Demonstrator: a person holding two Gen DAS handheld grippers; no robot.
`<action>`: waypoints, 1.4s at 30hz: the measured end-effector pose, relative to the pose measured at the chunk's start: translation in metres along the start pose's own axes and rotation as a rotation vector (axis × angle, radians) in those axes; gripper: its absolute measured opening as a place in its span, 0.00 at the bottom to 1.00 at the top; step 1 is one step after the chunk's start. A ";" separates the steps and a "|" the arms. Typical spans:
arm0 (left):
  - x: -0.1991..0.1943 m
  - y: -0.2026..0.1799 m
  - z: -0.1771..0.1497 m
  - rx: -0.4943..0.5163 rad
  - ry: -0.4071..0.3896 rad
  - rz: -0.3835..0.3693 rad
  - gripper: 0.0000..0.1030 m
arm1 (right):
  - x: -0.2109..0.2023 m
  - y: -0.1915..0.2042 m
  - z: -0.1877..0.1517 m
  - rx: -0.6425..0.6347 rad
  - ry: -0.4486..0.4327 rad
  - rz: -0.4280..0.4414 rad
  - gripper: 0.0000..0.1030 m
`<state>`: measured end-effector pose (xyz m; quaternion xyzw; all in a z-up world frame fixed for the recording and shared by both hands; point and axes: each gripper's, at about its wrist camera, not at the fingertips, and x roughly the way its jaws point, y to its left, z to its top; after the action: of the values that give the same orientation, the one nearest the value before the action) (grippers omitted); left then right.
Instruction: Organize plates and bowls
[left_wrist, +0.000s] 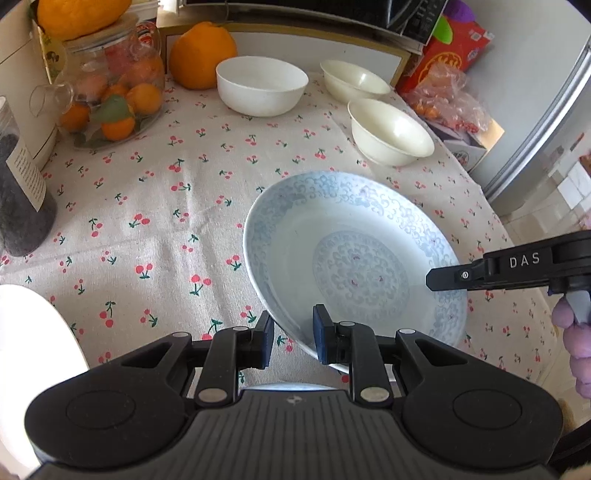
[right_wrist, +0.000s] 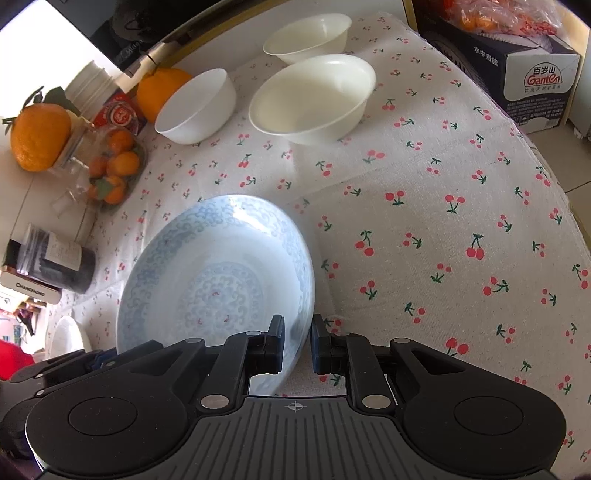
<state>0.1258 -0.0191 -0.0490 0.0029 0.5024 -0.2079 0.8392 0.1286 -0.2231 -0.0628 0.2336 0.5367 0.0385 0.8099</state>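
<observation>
Pale blue-and-white patterned ceramic plate (left_wrist: 354, 266) sits tilted above a cream tablecloth printed with red cherries (left_wrist: 147, 206), held at two edges. Left gripper (left_wrist: 293, 338) has its jaws narrow, clamped on the plate's near rim: one blue pad inside the plate, the other outside under the rim. Right gripper (right_wrist: 297, 345) likewise has its jaws narrow, clamped on the rim at the opposite side, one pad over the inner face, the other outside. In the left wrist view the right gripper's black finger reaches in over the plate's right edge, with a purple-gloved hand (left_wrist: 576, 343) behind it. Beyond the plate, on the cloth: a white round bowl (left_wrist: 261, 85), and two cream bowls with flared rims, one nearer (left_wrist: 389, 131) and one farther back (left_wrist: 352, 79). The three bowls stand apart from each other and from the plate. A large orange citrus fruit (left_wrist: 202, 55) stands just beside the white bowl. A clear glass jar holding small oranges (left_wrist: 114, 96) and a dark cylindrical jar with a paper label (left_wrist: 22, 199) stand at the left edge.
</observation>
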 end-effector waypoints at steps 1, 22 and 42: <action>0.001 0.000 -0.001 0.001 0.009 0.005 0.19 | 0.001 0.000 0.000 0.002 0.004 -0.001 0.15; 0.004 -0.008 -0.002 0.053 0.023 0.072 0.27 | 0.003 0.004 0.002 -0.011 0.013 -0.012 0.17; -0.019 -0.010 -0.006 0.026 -0.052 0.079 0.96 | -0.026 0.015 0.003 -0.103 -0.086 -0.028 0.83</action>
<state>0.1093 -0.0205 -0.0343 0.0282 0.4771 -0.1810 0.8595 0.1235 -0.2189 -0.0336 0.1857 0.5017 0.0445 0.8437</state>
